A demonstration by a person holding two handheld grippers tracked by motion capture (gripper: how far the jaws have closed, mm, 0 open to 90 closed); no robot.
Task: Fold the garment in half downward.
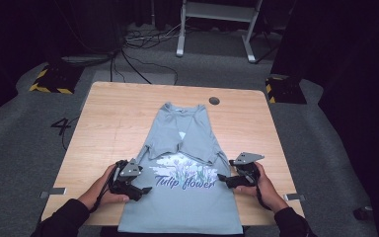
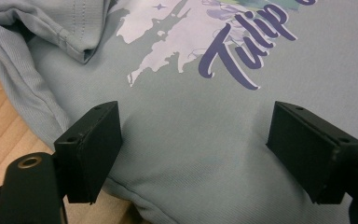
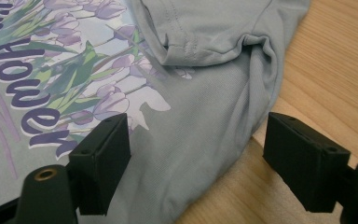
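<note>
A pale blue-grey T-shirt (image 1: 182, 197) printed "Tulip flower" lies flat on the wooden table (image 1: 113, 118), both sleeves folded in over its upper half. My left gripper (image 1: 145, 189) rests open at the shirt's left edge, its jaws spread above the fabric (image 2: 191, 140) near the print. At the shirt's right edge my right gripper (image 1: 220, 177) is open too, jaws straddling the side seam (image 3: 223, 154), one over cloth and one over bare wood. Neither holds anything.
The shirt's hem hangs over the table's near edge. A round cable hole (image 1: 214, 100) sits at the table's far side. Bare wood flanks the shirt left and right. Cables (image 1: 138, 39) and a stand's legs (image 1: 217, 29) lie on the floor beyond.
</note>
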